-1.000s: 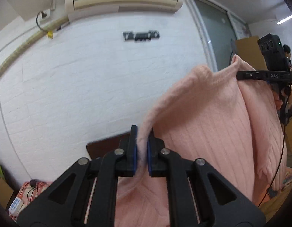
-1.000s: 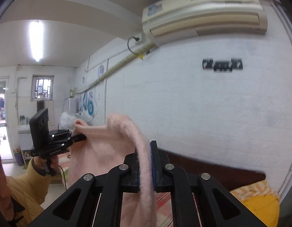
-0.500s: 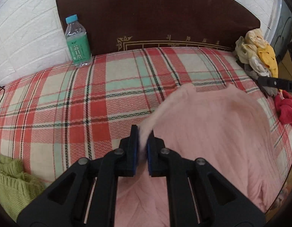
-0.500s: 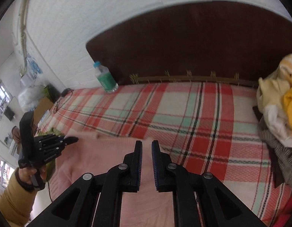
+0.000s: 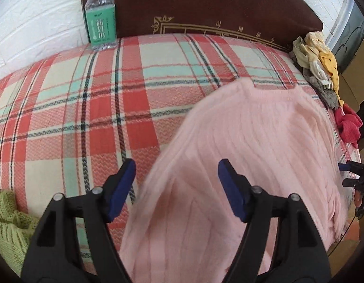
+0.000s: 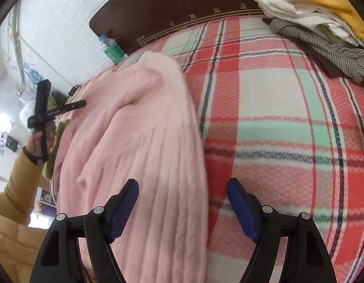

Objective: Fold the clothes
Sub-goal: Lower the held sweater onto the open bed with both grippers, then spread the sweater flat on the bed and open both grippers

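Nearest the cameras, the left gripper [image 5: 176, 184] and the right gripper [image 6: 182, 204] have just been opening and now stand released, their blue pads clear of the pink sweater [image 5: 241, 165] that lies between them; the sweater is spread, ribbed and soft, on the right half of the plaid blanket [image 5: 76, 118], neck toward the far headboard [image 5: 217, 4]; laying-out looks done, every fold still left.

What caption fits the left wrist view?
Open left gripper above the pink ribbed knit sweater spread on the plaid blanket.
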`<move>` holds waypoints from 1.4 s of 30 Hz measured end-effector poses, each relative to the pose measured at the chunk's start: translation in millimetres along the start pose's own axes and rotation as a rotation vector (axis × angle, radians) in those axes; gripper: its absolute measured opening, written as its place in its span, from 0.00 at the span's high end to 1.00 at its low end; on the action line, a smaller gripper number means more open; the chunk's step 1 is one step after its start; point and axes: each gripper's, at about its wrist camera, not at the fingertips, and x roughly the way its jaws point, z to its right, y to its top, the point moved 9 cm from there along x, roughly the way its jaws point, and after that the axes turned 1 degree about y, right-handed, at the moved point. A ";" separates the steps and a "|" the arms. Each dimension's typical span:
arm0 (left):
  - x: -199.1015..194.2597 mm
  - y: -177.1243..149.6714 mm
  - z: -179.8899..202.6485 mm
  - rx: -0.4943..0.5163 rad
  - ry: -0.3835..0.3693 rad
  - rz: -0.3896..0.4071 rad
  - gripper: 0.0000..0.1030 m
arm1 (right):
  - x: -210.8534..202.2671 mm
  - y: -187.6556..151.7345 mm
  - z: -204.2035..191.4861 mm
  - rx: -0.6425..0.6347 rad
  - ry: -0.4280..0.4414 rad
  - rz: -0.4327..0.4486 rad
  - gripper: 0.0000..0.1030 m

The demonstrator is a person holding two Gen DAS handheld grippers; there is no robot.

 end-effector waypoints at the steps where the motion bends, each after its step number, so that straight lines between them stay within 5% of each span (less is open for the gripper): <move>1: 3.4 -4.2 -3.3 -0.007 -0.004 -0.017 0.29 | -0.6 -6.7 -7.7 -0.006 0.023 -0.004 0.23; 4: 10.0 -17.3 -2.8 -0.029 -0.053 -0.051 0.29 | 9.2 -19.6 -25.8 -0.081 -0.004 -0.019 0.32; 6: 9.9 -23.5 0.0 -0.031 -0.047 -0.050 0.36 | 11.6 -21.1 -34.1 -0.118 -0.030 -0.040 0.61; 7: 7.9 -24.4 2.6 -0.022 -0.042 -0.041 0.51 | 12.2 -20.3 -34.9 -0.116 -0.043 -0.049 0.89; 8: 6.0 -25.2 6.6 -0.013 -0.051 -0.040 0.66 | 12.0 -20.3 -33.3 -0.138 -0.089 -0.054 0.89; 11: -0.2 -24.4 13.6 -0.006 -0.048 -0.019 0.76 | 4.1 -15.1 -29.1 -0.203 -0.230 -0.049 0.90; 21: -39.1 18.5 34.2 -0.061 -0.134 0.113 0.79 | -79.7 77.2 0.2 -0.408 -0.789 0.126 0.91; 25: -32.2 22.0 45.1 -0.056 -0.154 0.116 0.78 | -90.3 114.1 39.3 -0.341 -0.891 0.147 0.91; 28: -14.4 15.0 41.9 -0.075 -0.146 0.079 0.78 | -70.9 110.7 68.6 -0.229 -0.790 0.073 0.87; 31: -6.1 11.3 34.4 -0.102 -0.163 0.051 0.75 | -58.8 95.7 79.6 -0.166 -0.725 0.008 0.69; 33: -6.9 12.8 34.0 -0.097 -0.173 0.048 0.69 | -65.6 98.6 69.0 -0.142 -0.641 0.056 0.62; 38: -3.5 19.9 36.9 -0.059 -0.139 0.021 0.63 | -59.9 145.3 21.4 -0.197 -0.378 0.191 0.18; 42: 2.5 19.7 33.3 -0.080 -0.110 0.002 0.63 | 6.0 178.6 18.0 -0.242 -0.332 0.113 0.18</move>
